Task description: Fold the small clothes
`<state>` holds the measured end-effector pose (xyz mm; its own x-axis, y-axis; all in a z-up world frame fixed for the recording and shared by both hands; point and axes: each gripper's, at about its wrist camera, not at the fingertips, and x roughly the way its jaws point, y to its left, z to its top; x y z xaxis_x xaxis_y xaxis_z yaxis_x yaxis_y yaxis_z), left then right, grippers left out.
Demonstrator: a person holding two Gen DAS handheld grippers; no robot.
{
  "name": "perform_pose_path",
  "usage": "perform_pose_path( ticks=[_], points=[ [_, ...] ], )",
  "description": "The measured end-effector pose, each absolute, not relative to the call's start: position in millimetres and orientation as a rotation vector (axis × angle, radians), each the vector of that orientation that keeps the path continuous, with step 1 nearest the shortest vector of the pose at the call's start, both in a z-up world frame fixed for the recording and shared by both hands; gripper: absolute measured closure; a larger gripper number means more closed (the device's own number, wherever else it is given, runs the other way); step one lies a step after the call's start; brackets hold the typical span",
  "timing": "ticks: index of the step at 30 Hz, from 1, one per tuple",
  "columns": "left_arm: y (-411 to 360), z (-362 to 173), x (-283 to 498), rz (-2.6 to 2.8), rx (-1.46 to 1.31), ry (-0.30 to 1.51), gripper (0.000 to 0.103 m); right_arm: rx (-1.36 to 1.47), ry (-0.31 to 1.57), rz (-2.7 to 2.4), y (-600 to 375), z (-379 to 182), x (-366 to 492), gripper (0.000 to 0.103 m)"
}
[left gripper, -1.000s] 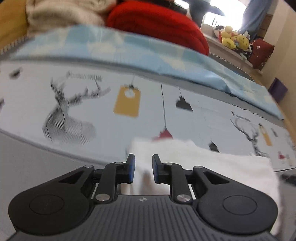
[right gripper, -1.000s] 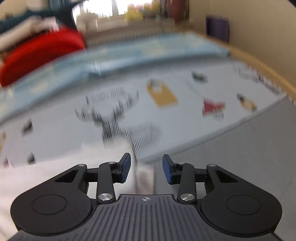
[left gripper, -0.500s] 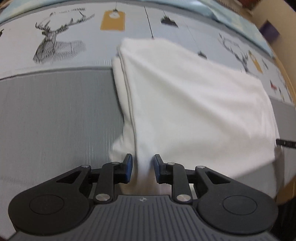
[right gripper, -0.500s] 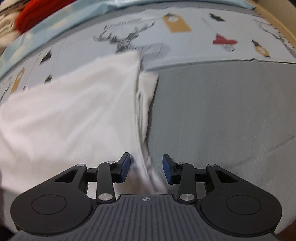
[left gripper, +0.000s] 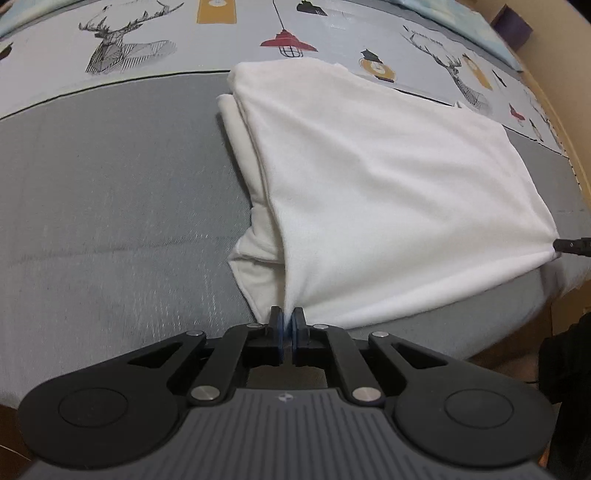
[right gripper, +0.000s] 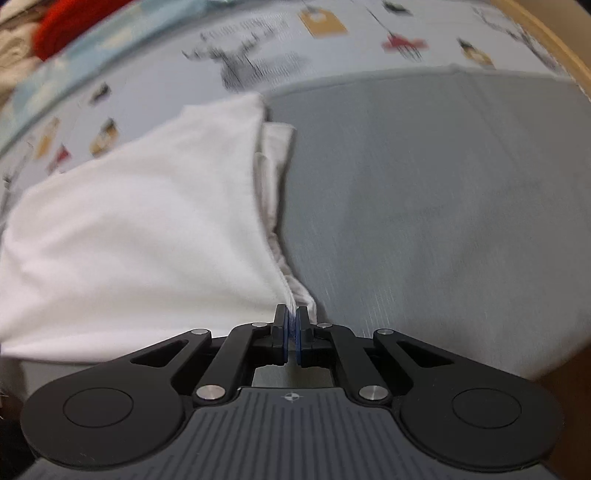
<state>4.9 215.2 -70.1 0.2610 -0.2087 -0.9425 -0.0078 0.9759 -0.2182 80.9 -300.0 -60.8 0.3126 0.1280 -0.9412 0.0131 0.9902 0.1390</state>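
Observation:
A white garment (left gripper: 388, 192) lies folded on the grey part of the bed cover, its far edge reaching the printed sheet. My left gripper (left gripper: 287, 321) is shut on the garment's near left corner, where the cloth bunches between the blue pads. My right gripper (right gripper: 292, 319) is shut on the near right corner of the same garment (right gripper: 140, 229). The tip of the right gripper (left gripper: 570, 246) shows at the right edge of the left wrist view, with the cloth stretched between both corners. A sleeve layer (left gripper: 255, 254) peeks out under the left side.
The grey bed cover (left gripper: 110, 206) spreads to the left and also shows in the right wrist view (right gripper: 424, 206). A printed sheet with deer and lamps (left gripper: 122, 55) lies beyond. A red cushion (right gripper: 70, 22) sits far back. The bed's near edge is just under the grippers.
Both grippers have closed on the near corners of the white garment. Half a second ago they were open over those corners; a second ago they were pointed higher, toward the far side of the bed.

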Motion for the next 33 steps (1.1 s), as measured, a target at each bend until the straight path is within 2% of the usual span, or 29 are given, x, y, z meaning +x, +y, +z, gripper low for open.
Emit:
perform_pose_path(
  ticks=[2,3,5,10,11,14,15,16,18,24,27,32,33],
  points=[
    [226,-71,1,-0.119,-0.241,1.291,0.094,0.09,1.202,0.047,-297,-62,76,0.097],
    [233,-69,-1,-0.1,-0.281,1.27,0.085,0.056,1.18,0.021,-296,-64,73,0.091],
    [250,-64,0,-0.066,-0.375,1.212,0.069,0.032,1.133,-0.002,-294,-62,72,0.091],
    [256,-64,20,-0.024,-0.468,1.175,0.068,0.083,1.04,0.145,-283,-54,77,0.081],
    [254,-65,25,-0.022,-0.459,1.179,0.068,0.068,1.056,0.164,-278,-58,80,0.078],
    [247,-68,38,-0.026,-0.444,1.186,0.057,-0.097,1.21,0.128,-264,-92,90,0.073],
    [246,-71,41,-0.023,-0.446,1.185,0.055,-0.148,1.261,0.102,-262,-103,92,0.061],
    [245,-72,45,-0.019,-0.447,1.185,0.054,-0.156,1.257,0.073,-263,-104,95,0.054],
    [242,-76,56,-0.006,-0.453,1.19,0.051,-0.11,1.23,0.068,-268,-91,99,0.056],
    [251,-92,78,0.002,-0.499,1.233,0.051,0.015,0.846,0.093,-302,2,90,0.057],
    [248,-104,88,-0.018,-0.498,1.264,0.051,0.062,0.702,0.079,-327,25,79,0.057],
    [237,-113,93,-0.054,-0.459,1.26,0.052,0.174,0.667,-0.013,-347,25,70,0.056],
    [235,-113,93,-0.054,-0.447,1.255,0.059,0.147,0.664,-0.023,-348,22,69,0.056]
  ],
)
